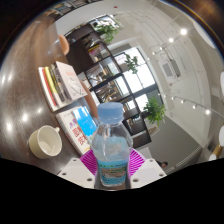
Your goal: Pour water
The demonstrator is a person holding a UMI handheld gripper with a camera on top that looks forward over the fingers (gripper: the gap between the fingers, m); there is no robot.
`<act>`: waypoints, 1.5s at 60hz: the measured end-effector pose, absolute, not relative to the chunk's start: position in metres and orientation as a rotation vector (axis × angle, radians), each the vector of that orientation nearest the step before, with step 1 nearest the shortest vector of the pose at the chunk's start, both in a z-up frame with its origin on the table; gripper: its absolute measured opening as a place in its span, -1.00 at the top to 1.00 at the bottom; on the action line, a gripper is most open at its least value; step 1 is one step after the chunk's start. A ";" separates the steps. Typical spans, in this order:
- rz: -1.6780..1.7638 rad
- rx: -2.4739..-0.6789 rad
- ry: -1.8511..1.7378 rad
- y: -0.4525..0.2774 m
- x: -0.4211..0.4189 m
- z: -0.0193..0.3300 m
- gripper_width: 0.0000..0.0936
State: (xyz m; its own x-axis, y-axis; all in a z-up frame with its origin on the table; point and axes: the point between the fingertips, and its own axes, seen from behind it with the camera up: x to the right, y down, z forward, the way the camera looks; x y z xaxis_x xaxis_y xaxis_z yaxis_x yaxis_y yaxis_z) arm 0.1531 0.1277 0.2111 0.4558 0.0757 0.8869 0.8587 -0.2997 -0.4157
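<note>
A clear plastic water bottle (112,140) with a blue cap and a pale label stands upright between my fingers. My gripper (112,162) is shut on it, with the magenta pads (89,161) pressed against both sides of its lower body. The room behind looks strongly tilted. A white cup (45,142) sits on the table to the left of the bottle, a little beyond the fingers. Whether the cap is screwed on or loose cannot be told.
A blue and red packet (80,124) lies just behind the bottle on the left. A stack of books or boxes (66,84) stands further back. Dark shelving (110,62) and potted plants (154,110) fill the far side of the room.
</note>
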 end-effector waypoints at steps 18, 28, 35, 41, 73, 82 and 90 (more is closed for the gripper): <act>-0.226 -1.788 -0.064 0.115 0.187 0.218 0.25; -0.135 -1.865 0.069 0.124 0.214 0.154 0.25; -0.090 -1.911 0.115 0.132 0.219 0.108 0.24; -0.064 -1.935 0.121 0.138 0.216 0.078 0.25; 0.015 -1.987 0.196 0.112 0.212 0.036 -0.52; -0.020 -2.083 0.221 0.060 0.202 0.019 -0.75; -0.033 -2.198 0.220 -0.007 0.168 0.010 -0.77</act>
